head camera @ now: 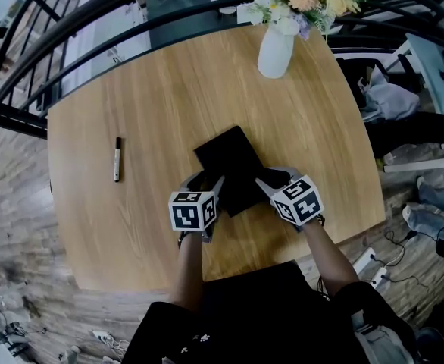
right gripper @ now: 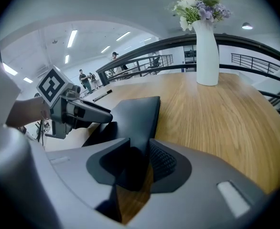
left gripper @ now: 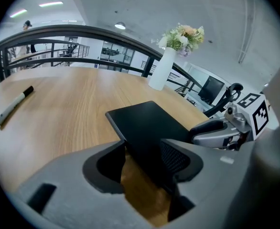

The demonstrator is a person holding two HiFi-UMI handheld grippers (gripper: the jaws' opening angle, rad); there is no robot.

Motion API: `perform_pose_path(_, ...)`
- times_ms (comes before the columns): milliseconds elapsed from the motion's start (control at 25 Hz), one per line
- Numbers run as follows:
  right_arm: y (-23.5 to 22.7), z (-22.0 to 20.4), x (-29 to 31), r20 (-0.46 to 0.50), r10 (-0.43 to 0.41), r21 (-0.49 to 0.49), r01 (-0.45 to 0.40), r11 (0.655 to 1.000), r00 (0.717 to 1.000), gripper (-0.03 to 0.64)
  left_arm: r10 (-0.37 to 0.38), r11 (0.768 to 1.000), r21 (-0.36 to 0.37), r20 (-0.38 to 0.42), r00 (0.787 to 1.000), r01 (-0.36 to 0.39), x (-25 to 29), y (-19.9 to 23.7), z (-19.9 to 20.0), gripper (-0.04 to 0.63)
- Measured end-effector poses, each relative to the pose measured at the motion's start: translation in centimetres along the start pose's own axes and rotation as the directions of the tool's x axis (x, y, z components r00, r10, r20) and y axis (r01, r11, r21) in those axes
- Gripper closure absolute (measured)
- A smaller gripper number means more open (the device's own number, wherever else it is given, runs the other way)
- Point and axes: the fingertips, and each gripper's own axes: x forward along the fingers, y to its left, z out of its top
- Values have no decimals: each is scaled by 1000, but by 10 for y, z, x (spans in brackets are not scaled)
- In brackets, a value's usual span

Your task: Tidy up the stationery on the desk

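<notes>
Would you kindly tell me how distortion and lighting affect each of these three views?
Head view: even light, railing bowed by the wide lens. Left gripper view: fisheye with dark corners; the left claw looks soft, the black notebook featureless. Right gripper view: same fisheye, ceiling lights glaring, vase sharp.

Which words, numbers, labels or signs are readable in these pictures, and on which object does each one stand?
No text can be read anywhere.
pen: print, if any, is too small to read.
black notebook: plain cover, nothing written.
vase: no label.
left gripper and right gripper: cubes carry only black-and-white square patterns, no letters.
</notes>
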Motion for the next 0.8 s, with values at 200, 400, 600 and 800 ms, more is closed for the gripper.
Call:
perform_pose_path(200,14,-6,1,5,0,4,0,1000,1000,486,-13,1000,-17,1,1000,13,-9,7,-7,391)
perform_pose_path(400,28,-12,-1,2,1,2,-1,1000,1000,486,-11,1000,-6,-3,1000,11,-18,9,-14,391)
perform_pose_path(600,42,-20,-1,1,4,2,-4,1000,1000,486,-11,1000,3,-7,1000,11,-24,13,-23,391)
perform_pose_path(800,54,-27,-1,-6,6,3,-6,1000,1000,485,-11,1000,9,-11,1000,11,-31,16,-31,391)
